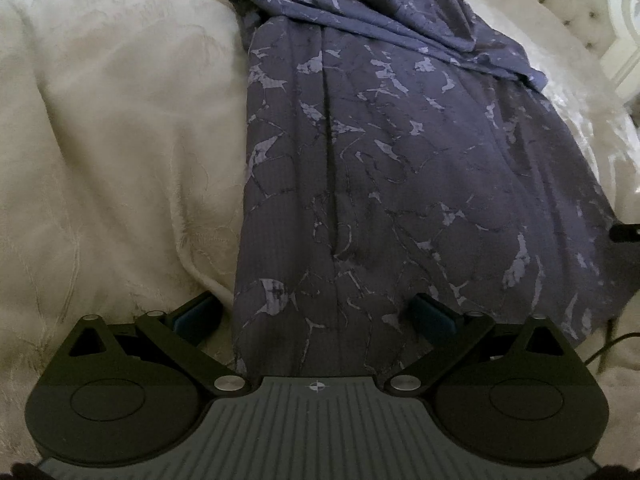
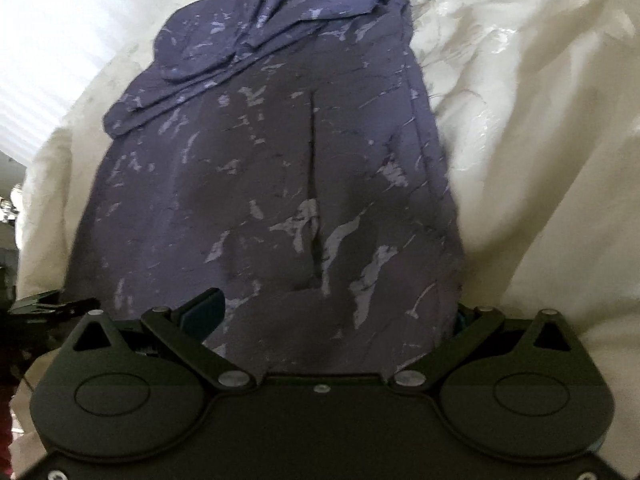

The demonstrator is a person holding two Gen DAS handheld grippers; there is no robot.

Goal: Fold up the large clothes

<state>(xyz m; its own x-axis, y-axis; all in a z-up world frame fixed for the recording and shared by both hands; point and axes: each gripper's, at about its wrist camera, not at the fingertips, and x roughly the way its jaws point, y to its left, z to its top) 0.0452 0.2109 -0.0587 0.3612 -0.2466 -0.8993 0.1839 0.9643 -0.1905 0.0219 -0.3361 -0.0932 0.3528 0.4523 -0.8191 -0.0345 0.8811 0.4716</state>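
- The garment [image 1: 400, 160], a large dark purple piece with a pale marbled print, lay lengthwise on a cream bedspread [image 1: 100, 140]; its far end was already turned back in loose, overlapping layers, and a long crease ran down the middle of the flat part.
- The left gripper [image 1: 316, 314] stood with its jaws wide apart at the garment's near hem, one finger over the bedspread just beside the left edge and the other over the cloth; nothing was clamped.
- The right gripper [image 2: 332, 312] was likewise spread wide over the near hem, its right finger partly hidden behind the cloth's right edge; whether the pads touched fabric could not be told.
- Handling, as judged: the cloth appeared thin, light and limp, with a slight sheen suggesting that it might slide on the bedspread and slip from a shallow pinch.
- Hold, as judged: the two near corners of the hem, one per gripper, pinched deeply enough to catch every layer.
- Risk, as judged: unequal lift would skew the fold and disturb the layers at the far end.
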